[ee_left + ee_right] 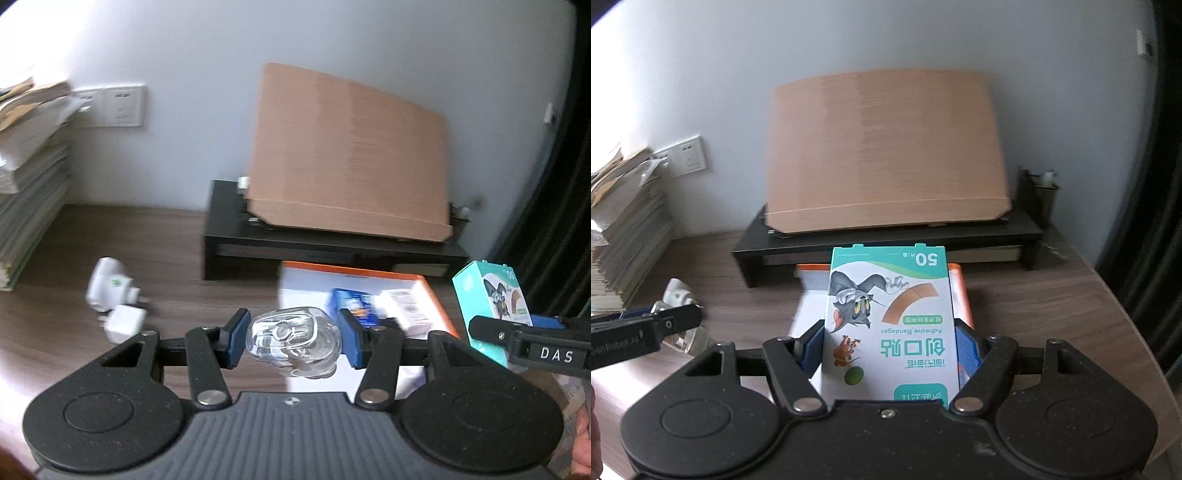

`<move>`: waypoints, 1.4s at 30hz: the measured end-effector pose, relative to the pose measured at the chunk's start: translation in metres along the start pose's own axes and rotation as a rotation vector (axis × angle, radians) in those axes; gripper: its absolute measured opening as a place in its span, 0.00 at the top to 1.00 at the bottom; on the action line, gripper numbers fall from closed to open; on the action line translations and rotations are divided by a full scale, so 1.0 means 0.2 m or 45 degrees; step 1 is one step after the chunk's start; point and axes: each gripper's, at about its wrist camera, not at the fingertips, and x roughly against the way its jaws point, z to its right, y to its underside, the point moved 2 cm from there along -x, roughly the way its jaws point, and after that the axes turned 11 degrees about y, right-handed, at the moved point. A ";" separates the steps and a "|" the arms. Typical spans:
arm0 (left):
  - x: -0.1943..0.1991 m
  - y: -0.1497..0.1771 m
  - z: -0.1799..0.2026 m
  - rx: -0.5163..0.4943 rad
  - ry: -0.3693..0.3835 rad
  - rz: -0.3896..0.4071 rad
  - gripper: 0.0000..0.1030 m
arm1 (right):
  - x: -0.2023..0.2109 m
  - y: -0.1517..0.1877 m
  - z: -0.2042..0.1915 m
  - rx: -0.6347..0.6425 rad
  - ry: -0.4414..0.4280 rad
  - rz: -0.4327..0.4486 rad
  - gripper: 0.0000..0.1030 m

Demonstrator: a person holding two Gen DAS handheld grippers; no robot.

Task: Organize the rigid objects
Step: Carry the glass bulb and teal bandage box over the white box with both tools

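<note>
Above the table (1052, 295), the left tool (291, 341) is clamping a clear glass bottle (291, 339), slippery and fragile, across its flat sides, while the right tool (886, 350) is pinching a light, stiff bandage box (888, 317) by its long edges.

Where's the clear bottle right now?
In the left wrist view, the clear bottle is clamped in the left gripper, held in front of the orange-edged tray.

bandage box (886, 317) teal-white, cartoon print | tray (437, 299) orange rim | chargers (110, 288) white
</note>
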 end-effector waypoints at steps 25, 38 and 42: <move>-0.15 0.00 0.39 -0.044 -0.014 -0.004 0.50 | -0.03 0.03 0.27 0.012 -0.089 0.006 0.19; -0.22 -0.02 0.40 -0.033 -0.054 -0.017 0.50 | -0.13 0.00 0.26 0.023 -0.124 -0.033 0.19; -0.24 -0.02 0.40 -0.034 -0.063 -0.011 0.50 | -0.16 -0.01 0.25 0.029 -0.129 -0.029 0.19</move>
